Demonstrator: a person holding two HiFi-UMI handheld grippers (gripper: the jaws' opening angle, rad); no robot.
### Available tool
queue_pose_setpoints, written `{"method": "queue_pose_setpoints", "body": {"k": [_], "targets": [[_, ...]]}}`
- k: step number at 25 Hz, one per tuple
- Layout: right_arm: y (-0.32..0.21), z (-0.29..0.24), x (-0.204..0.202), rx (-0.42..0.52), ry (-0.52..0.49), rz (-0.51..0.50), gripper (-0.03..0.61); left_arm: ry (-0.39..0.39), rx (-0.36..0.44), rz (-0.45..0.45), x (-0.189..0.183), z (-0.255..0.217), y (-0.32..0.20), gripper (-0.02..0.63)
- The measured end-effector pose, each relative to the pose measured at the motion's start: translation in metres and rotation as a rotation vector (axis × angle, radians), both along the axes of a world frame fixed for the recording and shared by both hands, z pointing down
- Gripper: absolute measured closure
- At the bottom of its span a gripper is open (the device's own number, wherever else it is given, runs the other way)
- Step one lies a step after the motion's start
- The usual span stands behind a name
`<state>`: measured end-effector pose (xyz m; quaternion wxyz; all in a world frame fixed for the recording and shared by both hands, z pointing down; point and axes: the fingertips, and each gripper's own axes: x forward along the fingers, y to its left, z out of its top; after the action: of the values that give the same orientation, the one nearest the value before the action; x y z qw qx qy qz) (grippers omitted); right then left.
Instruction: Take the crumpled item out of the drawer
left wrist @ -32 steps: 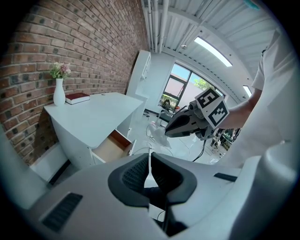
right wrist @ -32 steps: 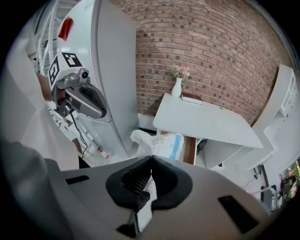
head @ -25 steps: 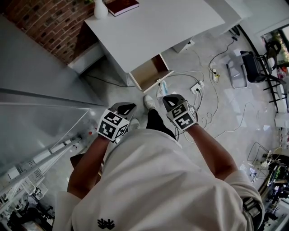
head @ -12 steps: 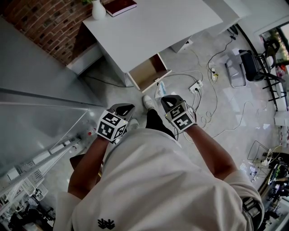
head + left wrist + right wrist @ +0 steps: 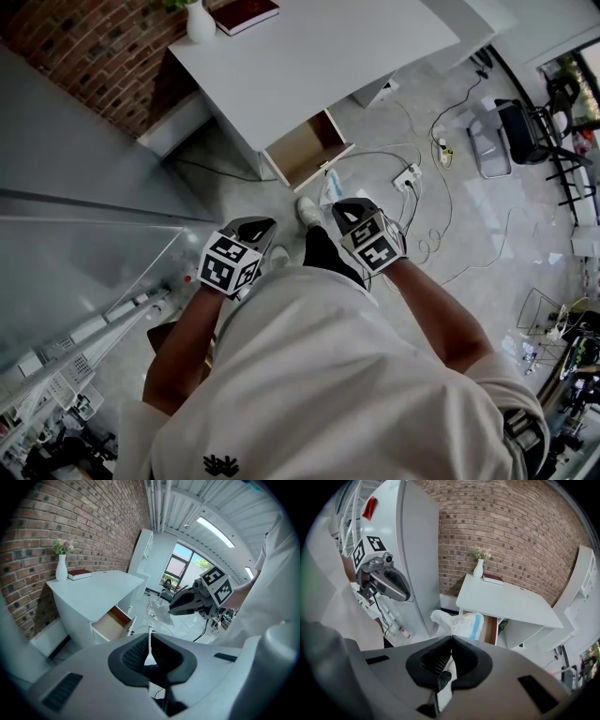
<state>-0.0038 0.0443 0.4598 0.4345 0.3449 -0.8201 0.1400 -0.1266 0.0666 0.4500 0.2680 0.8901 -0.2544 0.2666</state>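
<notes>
The right gripper [image 5: 451,638] pinches the crumpled bag [image 5: 460,622] just outside the open drawer [image 5: 302,150]. The left gripper [image 5: 149,637], farther from the drawer, is pressed together.

Rough brick wall [image 5: 511,536], smooth matt desk [image 5: 506,602] (its drawer [image 5: 305,148] wood inside), crinkled thin plastic bag [image 5: 461,623].

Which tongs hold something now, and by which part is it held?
The right tongs are shut on the crumpled bag, pinching it by its near edge. The left tongs are shut and empty.
</notes>
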Motion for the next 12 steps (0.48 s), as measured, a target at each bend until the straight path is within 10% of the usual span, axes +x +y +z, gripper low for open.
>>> {"method": "queue_pose_setpoints", "body": {"k": [12], "targets": [[0.0031, 0.001, 0.0078, -0.009, -0.008, -0.002, 0.549, -0.014, -0.018, -0.006, 0.004, 0.004, 0.0047, 0.583]]}}
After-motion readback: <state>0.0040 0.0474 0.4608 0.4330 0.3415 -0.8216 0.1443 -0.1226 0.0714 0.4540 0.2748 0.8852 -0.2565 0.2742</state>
